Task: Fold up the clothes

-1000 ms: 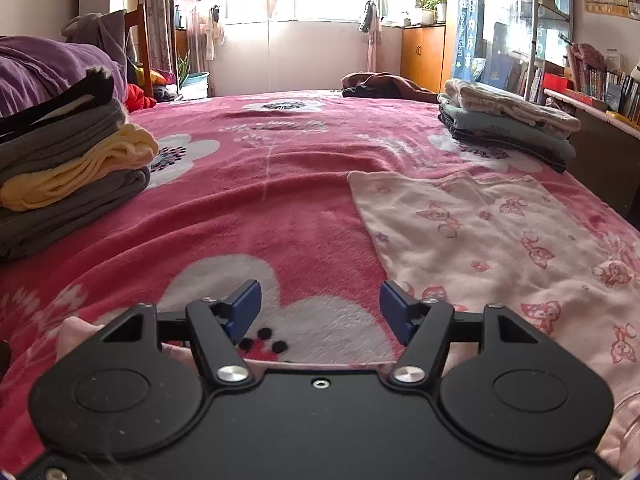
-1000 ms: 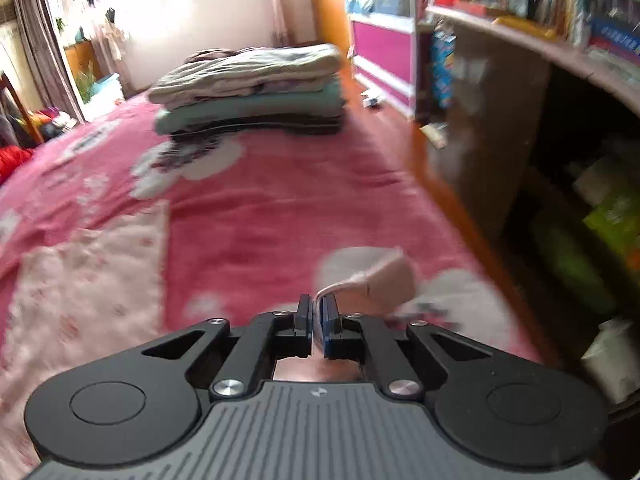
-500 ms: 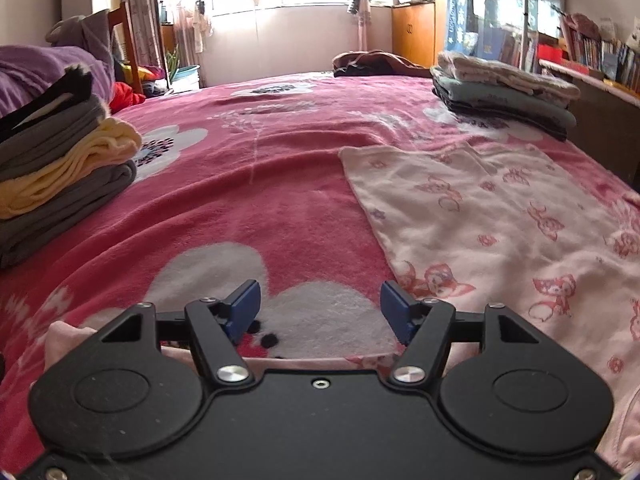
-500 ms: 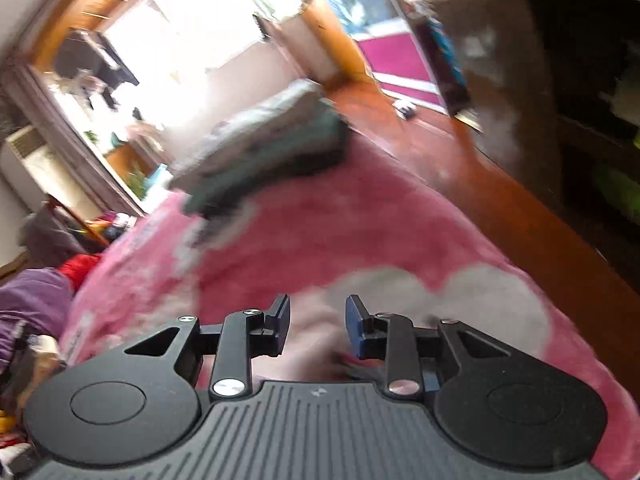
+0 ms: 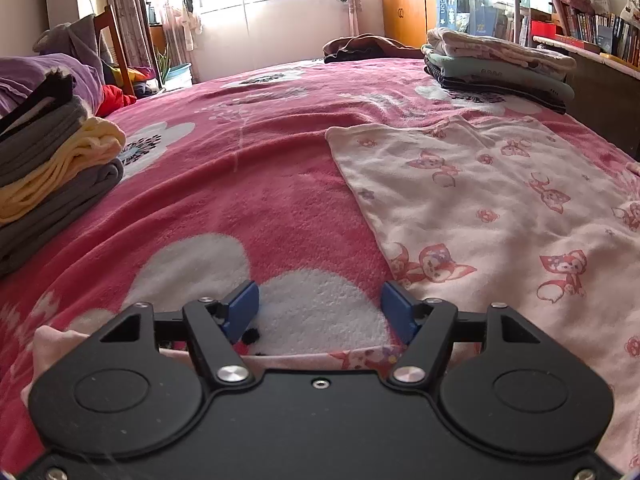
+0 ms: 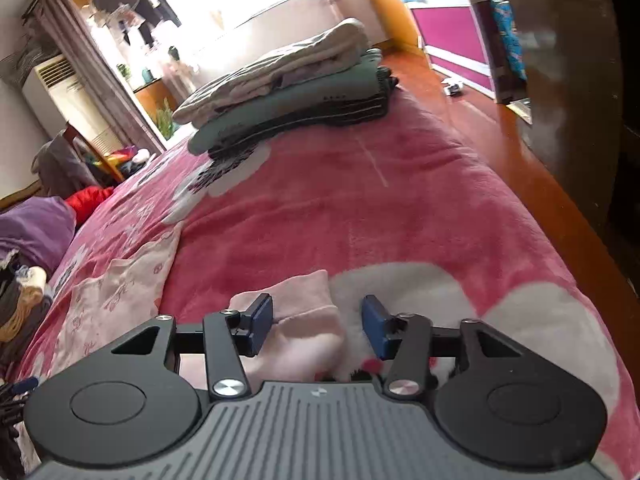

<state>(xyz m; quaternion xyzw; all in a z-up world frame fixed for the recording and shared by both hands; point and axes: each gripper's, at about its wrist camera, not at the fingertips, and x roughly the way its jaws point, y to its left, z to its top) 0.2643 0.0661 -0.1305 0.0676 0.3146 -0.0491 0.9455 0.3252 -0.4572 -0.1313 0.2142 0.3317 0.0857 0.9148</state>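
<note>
A pale pink garment (image 5: 488, 200) printed with small foxes lies spread flat on the pink flowered blanket (image 5: 256, 184). One of its sleeves runs under my left gripper (image 5: 320, 308), which stands open just above the blanket with nothing between its blue pads. In the right wrist view the same garment (image 6: 120, 292) stretches to the left, and its pink sleeve cuff (image 6: 304, 312) lies loose between the fingers of my right gripper (image 6: 318, 326), which is open.
A stack of grey and yellow folded clothes (image 5: 48, 168) sits at the left of the bed. Another folded stack (image 5: 496, 60) (image 6: 288, 92) sits far right. A brown heap (image 5: 360, 46) lies at the far end. The bed's right edge drops to a wooden floor (image 6: 520, 160) beside a dark cabinet (image 6: 580, 80).
My right gripper was shut on the sleeve cuff a second ago; it has opened and let the cuff drop onto the blanket. The left gripper stayed open and barely shifted.
</note>
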